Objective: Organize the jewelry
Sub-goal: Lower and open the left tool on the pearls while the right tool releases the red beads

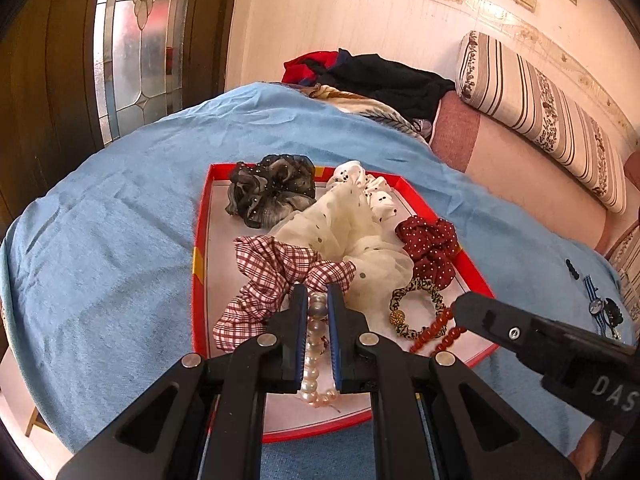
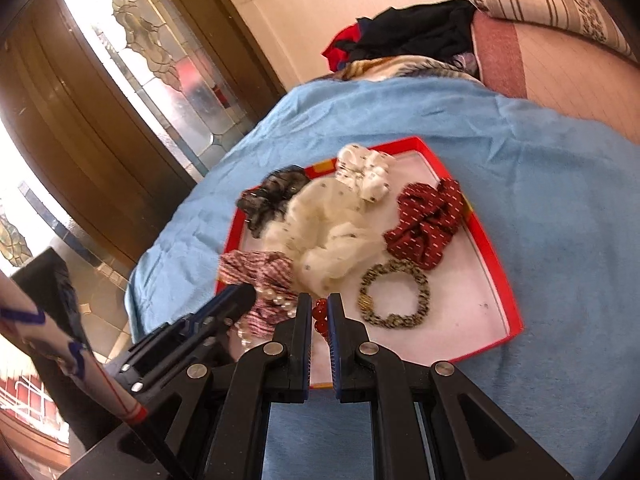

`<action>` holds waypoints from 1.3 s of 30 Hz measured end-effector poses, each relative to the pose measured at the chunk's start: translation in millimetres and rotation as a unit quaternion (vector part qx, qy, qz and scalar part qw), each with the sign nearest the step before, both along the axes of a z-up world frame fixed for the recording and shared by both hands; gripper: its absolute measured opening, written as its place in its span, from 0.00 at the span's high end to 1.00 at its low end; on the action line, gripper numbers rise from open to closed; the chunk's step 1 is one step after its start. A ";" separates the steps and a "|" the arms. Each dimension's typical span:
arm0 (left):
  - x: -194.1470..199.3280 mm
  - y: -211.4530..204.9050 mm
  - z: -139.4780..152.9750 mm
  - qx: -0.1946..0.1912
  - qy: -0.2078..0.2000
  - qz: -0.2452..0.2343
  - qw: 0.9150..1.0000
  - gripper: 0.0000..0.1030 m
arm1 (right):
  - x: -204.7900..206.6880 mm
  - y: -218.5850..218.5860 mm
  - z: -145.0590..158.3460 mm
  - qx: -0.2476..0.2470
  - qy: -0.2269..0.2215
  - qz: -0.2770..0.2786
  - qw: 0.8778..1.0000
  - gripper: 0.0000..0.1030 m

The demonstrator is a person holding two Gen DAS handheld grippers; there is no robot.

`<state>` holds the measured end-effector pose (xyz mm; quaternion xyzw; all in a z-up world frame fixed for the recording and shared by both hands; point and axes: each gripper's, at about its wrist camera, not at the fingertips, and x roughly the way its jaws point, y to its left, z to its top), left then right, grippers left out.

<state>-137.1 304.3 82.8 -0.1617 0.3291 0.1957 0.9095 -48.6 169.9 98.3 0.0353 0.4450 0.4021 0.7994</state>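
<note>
A red-rimmed tray (image 1: pixel 199 240) (image 2: pixel 496 256) with a white floor lies on a blue blanket. In it are several scrunchies: grey-black (image 1: pixel 272 190), cream dotted (image 1: pixel 348 236), red plaid (image 1: pixel 272 276) and dark red (image 1: pixel 432 248) (image 2: pixel 428 224). A leopard-print hair tie (image 1: pixel 416 312) (image 2: pixel 394 296) lies there too. My left gripper (image 1: pixel 317 296) (image 2: pixel 240 298) is shut on a pearl bracelet (image 1: pixel 314 344) over the tray's near left part. My right gripper (image 2: pixel 320 302) (image 1: pixel 460 308) is shut on a red bead bracelet (image 2: pixel 320 318) (image 1: pixel 436 334), just left of the hair tie.
The blue blanket (image 1: pixel 120 220) covers a bed and drops off at the left. A heap of dark and red clothes (image 1: pixel 372 76) and a striped bolster (image 1: pixel 540 116) lie behind the tray. A wooden door with patterned glass (image 1: pixel 136 40) stands at the left.
</note>
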 end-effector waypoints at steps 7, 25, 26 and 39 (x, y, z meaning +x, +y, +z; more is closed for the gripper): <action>7.5 -6.1 -2.2 0.005 0.003 -0.002 1.000 0.91 | 13.1 -13.9 -13.8 -0.008 0.012 -0.021 1.000 0.92; 44.1 -27.2 -17.5 0.012 0.029 -0.025 0.999 0.91 | 46.0 -41.7 -33.0 -0.029 0.020 -0.068 0.997 0.92; 45.9 -29.2 -18.6 0.012 0.031 -0.028 0.999 0.91 | 47.7 -42.3 -34.8 -0.030 0.022 -0.069 0.997 0.92; 57.9 -42.6 -27.7 0.025 0.048 -0.041 0.998 0.91 | 56.0 -47.1 -53.6 -0.062 0.029 -0.080 0.994 0.91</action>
